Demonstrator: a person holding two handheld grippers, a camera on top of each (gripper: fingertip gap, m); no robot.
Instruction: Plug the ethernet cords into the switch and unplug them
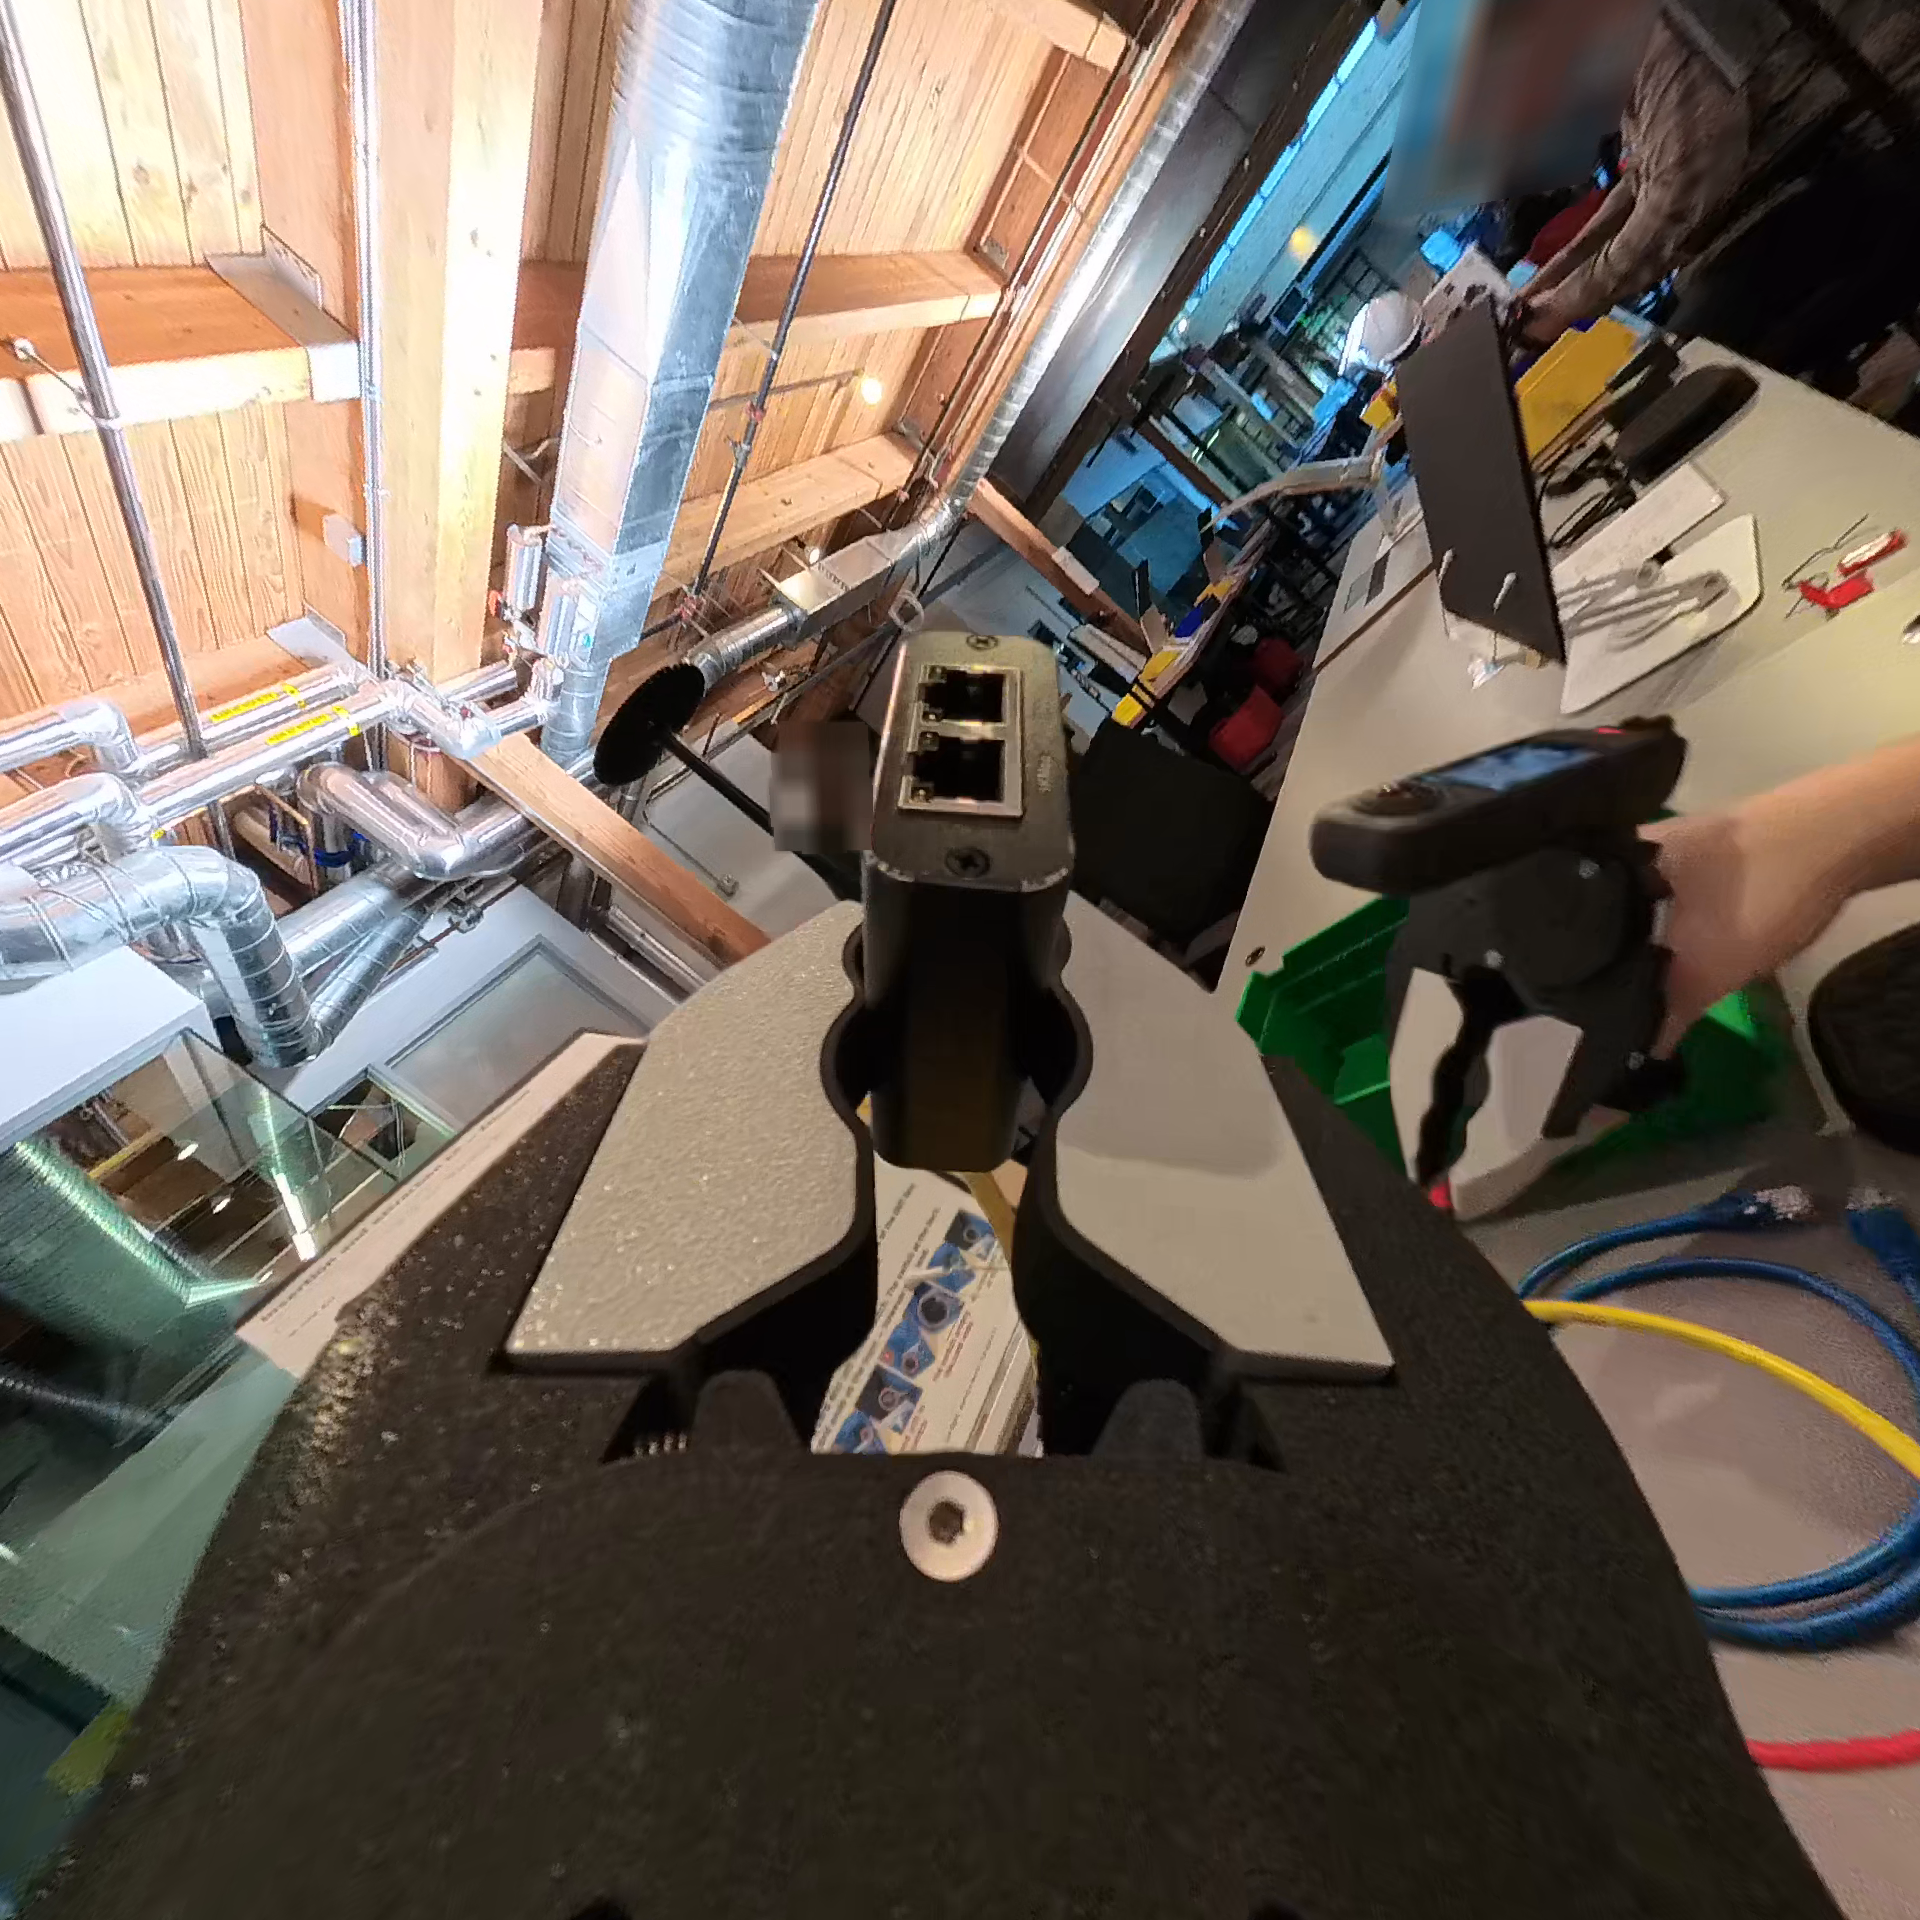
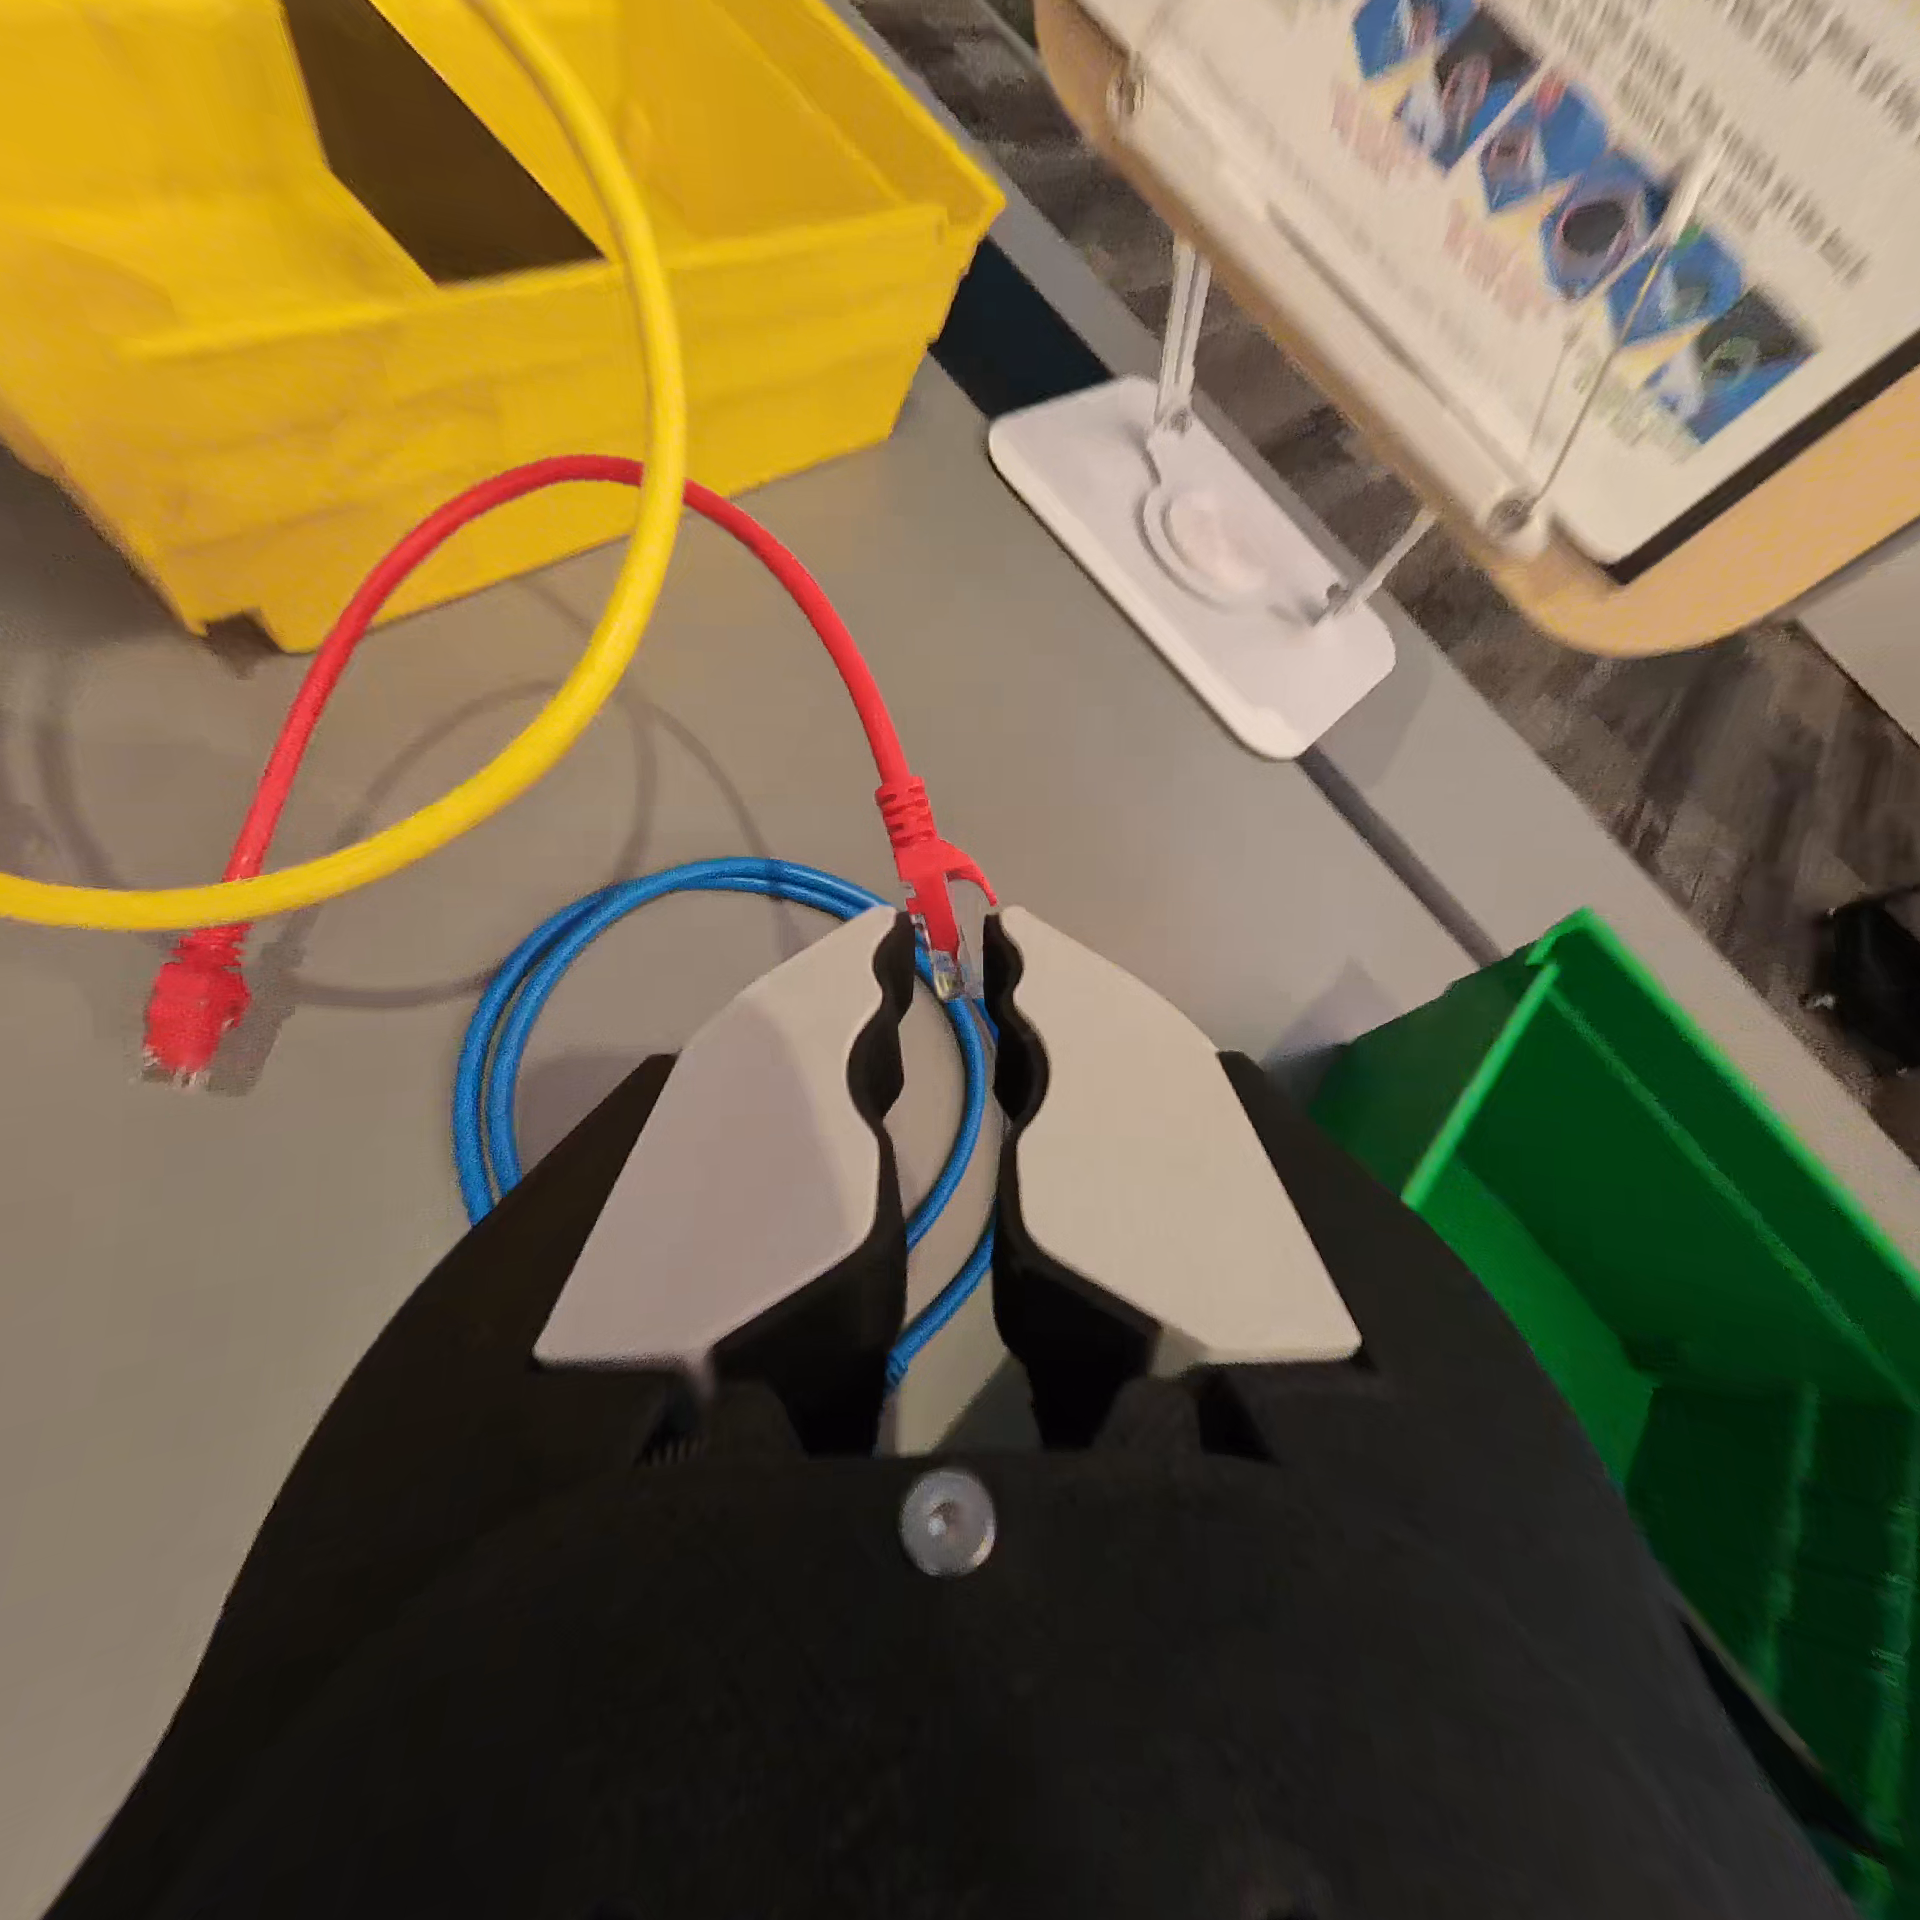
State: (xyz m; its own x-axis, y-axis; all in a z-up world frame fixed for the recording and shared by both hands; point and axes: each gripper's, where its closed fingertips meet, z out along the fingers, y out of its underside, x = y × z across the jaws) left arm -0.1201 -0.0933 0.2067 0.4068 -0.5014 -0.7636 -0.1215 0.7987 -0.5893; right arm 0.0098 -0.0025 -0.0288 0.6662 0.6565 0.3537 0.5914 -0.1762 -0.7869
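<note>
A workshop: timber ceiling (image 1: 208,312), bare silver ducts (image 1: 675,260), cluttered benches (image 1: 1455,675), yellow parts bin (image 2: 416,312).

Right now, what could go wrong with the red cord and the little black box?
1. The right gripper has only its fingertips around the red cord's plug, and the jaws are still apart, so the plug could slip out or twist.
2. The yellow cord lies across the red cord; lifting the red one may drag it along.
3. The left gripper holds the switch up in the air, so pushing a plug in could tip it.
</note>
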